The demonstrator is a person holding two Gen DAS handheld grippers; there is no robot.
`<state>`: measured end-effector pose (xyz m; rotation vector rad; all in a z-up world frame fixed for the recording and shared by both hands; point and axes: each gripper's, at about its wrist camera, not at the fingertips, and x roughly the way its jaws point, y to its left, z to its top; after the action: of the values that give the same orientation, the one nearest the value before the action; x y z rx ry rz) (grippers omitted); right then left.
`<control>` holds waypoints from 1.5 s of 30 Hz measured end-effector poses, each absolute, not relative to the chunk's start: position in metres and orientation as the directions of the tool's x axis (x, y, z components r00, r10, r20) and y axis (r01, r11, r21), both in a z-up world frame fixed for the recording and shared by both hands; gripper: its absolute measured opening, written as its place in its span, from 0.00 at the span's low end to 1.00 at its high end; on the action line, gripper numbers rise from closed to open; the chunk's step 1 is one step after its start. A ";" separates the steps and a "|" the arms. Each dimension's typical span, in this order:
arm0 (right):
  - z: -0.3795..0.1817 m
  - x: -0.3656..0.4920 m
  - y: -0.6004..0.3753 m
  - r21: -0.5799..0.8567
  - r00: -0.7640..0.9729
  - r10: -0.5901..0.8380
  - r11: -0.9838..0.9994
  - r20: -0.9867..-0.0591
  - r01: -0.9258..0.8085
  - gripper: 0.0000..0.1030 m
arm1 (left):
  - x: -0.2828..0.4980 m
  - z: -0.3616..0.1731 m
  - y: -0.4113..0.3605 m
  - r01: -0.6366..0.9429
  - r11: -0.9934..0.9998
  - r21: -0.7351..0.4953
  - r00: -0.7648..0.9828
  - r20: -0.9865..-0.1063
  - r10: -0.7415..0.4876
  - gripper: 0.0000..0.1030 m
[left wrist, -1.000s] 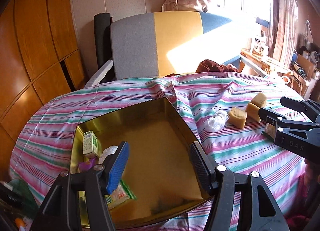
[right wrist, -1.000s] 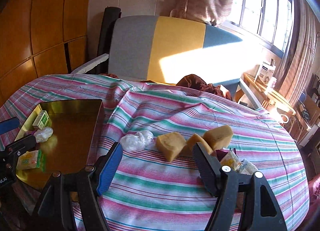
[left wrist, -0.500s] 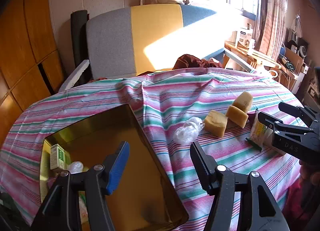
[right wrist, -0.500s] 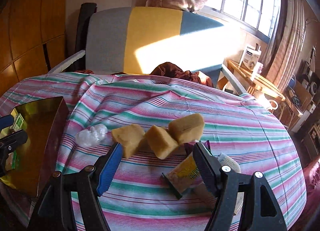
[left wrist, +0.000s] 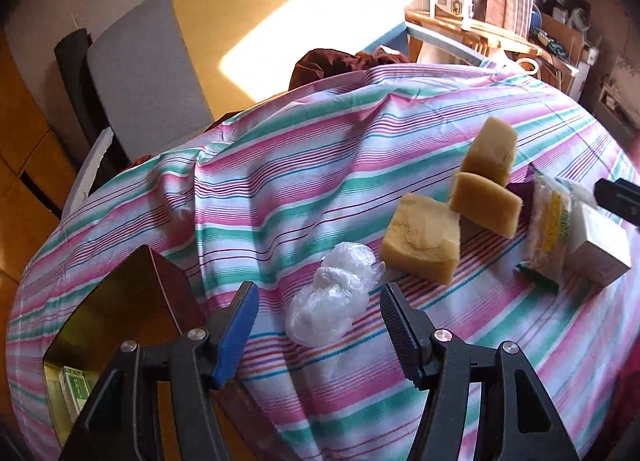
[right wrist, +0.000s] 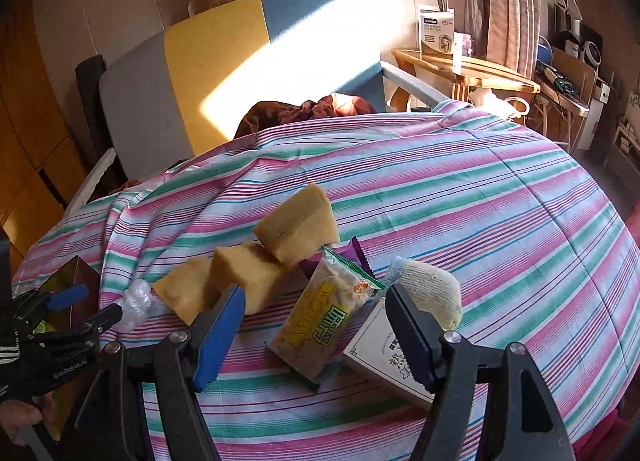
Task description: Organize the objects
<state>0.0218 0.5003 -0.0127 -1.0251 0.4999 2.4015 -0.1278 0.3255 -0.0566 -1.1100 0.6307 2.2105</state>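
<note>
My left gripper (left wrist: 316, 309) is open, its fingers either side of a crumpled clear plastic wad (left wrist: 334, 299) on the striped tablecloth. Three yellow sponge blocks (left wrist: 420, 239) lie just beyond it. My right gripper (right wrist: 312, 313) is open above a yellow snack packet (right wrist: 320, 321), with a white box (right wrist: 380, 353) and a white cloth bundle (right wrist: 426, 287) at its right finger. The sponges (right wrist: 296, 225) lie behind the packet. The gold tray (left wrist: 120, 309) is at the left, holding a green carton (left wrist: 74, 387).
A purple wrapper (right wrist: 354, 255) lies under the packet. A grey, yellow and blue chair back (left wrist: 208, 33) stands behind the round table. A wooden side table (right wrist: 464, 69) with a box is at the far right. The tablecloth (right wrist: 480, 197) is bare beyond the sponges.
My left gripper moved right, from over the tray to the plastic wad. My right gripper moved right and forward, from the sponges to the snack packet and box.
</note>
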 end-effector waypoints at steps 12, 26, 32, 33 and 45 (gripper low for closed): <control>-0.002 0.061 0.563 0.329 -0.649 0.336 -0.651 -0.683 -0.684 0.69 | -0.126 -0.069 0.335 -0.708 -0.700 0.094 -0.440 -0.834 0.333 0.34; -0.027 0.042 0.556 0.228 -0.570 0.245 -0.740 -0.785 -0.632 0.71 | -0.049 -0.022 0.252 -0.723 -0.685 -0.090 -0.390 -0.765 0.512 0.34; -0.055 0.038 0.563 0.129 -0.445 0.262 -0.725 -0.856 -0.676 0.73 | -0.037 -0.013 0.209 -0.695 -0.707 -0.130 -0.405 -0.742 0.534 0.34; -0.059 0.040 0.566 0.133 -0.436 0.256 -0.717 -0.863 -0.684 0.73 | -0.037 -0.012 0.202 -0.688 -0.713 -0.138 -0.406 -0.740 0.536 0.34; -0.057 0.047 0.538 0.222 -0.442 0.087 -0.769 -0.893 -0.600 0.81 | -0.043 -0.013 0.097 -0.537 -0.816 -0.214 -0.478 -0.719 0.504 0.34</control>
<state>0.0474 0.5378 -0.0566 -1.3425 0.7366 2.2392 -0.0426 0.0970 -0.0131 -1.0906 0.0534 2.2786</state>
